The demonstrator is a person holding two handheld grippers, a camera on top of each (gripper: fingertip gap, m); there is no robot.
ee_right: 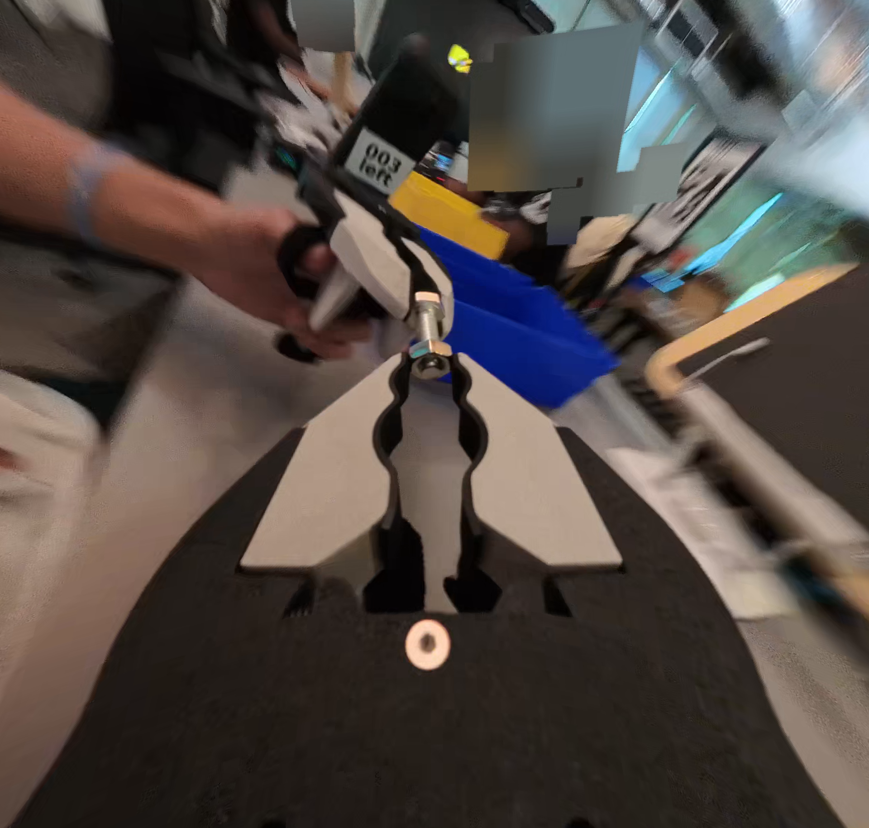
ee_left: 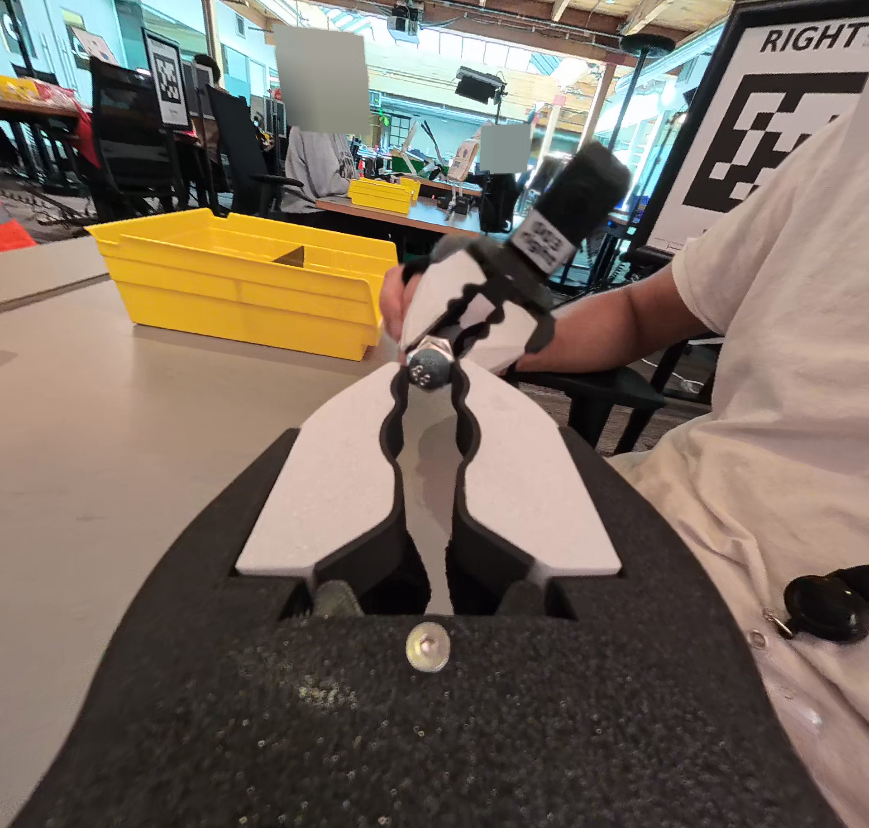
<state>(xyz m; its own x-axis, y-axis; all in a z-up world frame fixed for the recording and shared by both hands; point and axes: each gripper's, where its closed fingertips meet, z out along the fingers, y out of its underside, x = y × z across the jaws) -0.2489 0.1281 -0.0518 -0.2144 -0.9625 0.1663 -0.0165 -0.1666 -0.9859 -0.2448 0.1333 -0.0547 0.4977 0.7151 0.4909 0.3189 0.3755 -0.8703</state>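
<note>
My left gripper (ee_left: 430, 375) is shut on the round head of a silver bolt (ee_left: 429, 369), held above the grey table (ee_left: 141, 405). The right gripper (ee_left: 446, 335) meets it tip to tip from the far side. In the right wrist view, my right gripper (ee_right: 429, 368) is shut on a silver hex nut (ee_right: 430, 349) that sits on the end of the bolt's threaded shaft (ee_right: 427, 323). The left gripper (ee_right: 425, 307) holds the bolt's other end there. Both pairs of pads press on the metal. A hand holds each gripper.
A yellow bin (ee_left: 244, 278) stands on the table behind the grippers, to the left. A blue bin (ee_right: 517, 335) lies beyond the right gripper's tips. A person in a white shirt (ee_left: 752, 382) is close on the right. A black chair (ee_left: 611, 391) stands beyond the table edge. Only a small space, under 4 cm, lies between the two pairs of fingers.
</note>
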